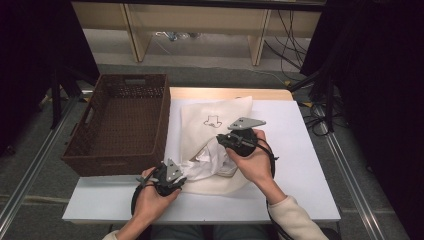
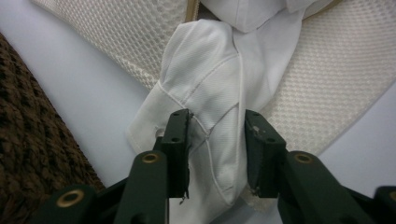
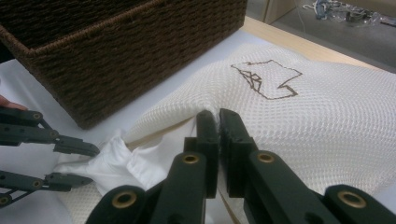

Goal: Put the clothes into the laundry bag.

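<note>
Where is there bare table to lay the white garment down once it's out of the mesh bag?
Bare white tabletop runs right of the cream mesh laundry bag, out to the table's right edge. A narrower strip lies along the near edge, between the forearms. The brown woven basket looks empty. It is crowded at centre, around the white cotton garment, left gripper and right gripper.

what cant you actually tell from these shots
- High view: the person's hands cover both grippers' jaws.
- Left gripper view: how far the white garment reaches into the mesh bag; the top edge cuts it off.
- Right gripper view: the basket interior, hidden by its wall.
</note>
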{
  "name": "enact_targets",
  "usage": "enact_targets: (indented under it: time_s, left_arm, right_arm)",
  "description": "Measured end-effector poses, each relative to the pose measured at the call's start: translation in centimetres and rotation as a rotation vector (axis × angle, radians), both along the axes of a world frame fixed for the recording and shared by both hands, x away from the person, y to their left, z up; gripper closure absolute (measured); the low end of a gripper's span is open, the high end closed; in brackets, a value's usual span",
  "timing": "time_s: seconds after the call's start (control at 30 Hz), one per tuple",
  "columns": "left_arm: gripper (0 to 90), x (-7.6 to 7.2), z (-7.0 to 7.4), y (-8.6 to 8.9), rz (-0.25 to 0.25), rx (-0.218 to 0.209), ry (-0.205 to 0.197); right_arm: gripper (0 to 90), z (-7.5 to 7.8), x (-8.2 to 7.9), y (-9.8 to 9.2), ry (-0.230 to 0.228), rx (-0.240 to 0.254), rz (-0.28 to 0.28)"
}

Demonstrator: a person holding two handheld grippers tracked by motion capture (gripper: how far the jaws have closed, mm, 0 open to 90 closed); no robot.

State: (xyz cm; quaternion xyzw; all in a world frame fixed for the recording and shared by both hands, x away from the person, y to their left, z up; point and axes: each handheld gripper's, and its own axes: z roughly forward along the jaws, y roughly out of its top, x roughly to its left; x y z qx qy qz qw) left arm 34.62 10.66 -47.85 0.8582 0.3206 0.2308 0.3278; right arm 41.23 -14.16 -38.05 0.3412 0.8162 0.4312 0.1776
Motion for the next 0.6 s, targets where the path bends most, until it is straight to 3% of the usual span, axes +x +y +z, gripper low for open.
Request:
enact_targets:
  time_s: [0.13,0.17,0.27,0.37,0.4,0.47,0.5,0.53,0.6]
  left_arm:
    - [75.4,-0.2,0.5,0.0,-0.014,-0.002,0.005]
    - [78.7,-0.2,0.5,-0.1,-0.018,-0.022,0.007]
    - [84.4,-0.1,0.8,-0.1,-0.02,-0.008,-0.01]
    - [86.4,-0.1,1.0,-0.1,-0.011,-0.02,0.006]
    - [86.8,-0.1,1.0,-0.1,-0.005,-0.04,0.005]
    - [87.2,-0.1,1.3,-0.1,-0.015,-0.035,-0.003]
    - [87.3,-0.2,1.3,-0.2,0.0,-0.061,0.006]
    - [87.3,-0.2,1.7,-0.1,-0.022,-0.041,-0.014]
    - [87.2,-0.5,2.0,-0.3,-0.007,-0.077,-0.01]
  right_arm:
    - [88.4,0.1,0.0,0.0,0.003,0.002,-0.003]
    - [88.4,0.0,0.0,0.0,-0.006,-0.001,-0.001]
    - [88.4,0.0,-0.1,0.1,0.013,0.003,-0.007]
    - [88.4,0.0,0.0,0.0,0.003,0.0,-0.005]
    - [88.5,0.0,0.0,0.0,0.007,0.003,-0.006]
    - [88.4,0.0,0.0,0.0,-0.001,0.0,-0.001]
    - [88.4,0.0,0.0,0.0,0.006,0.004,-0.004]
    - [88.4,0.0,0.0,-0.1,0.005,0.003,-0.007]
    - [88.4,0.1,0.0,-0.1,0.001,0.002,-0.006]
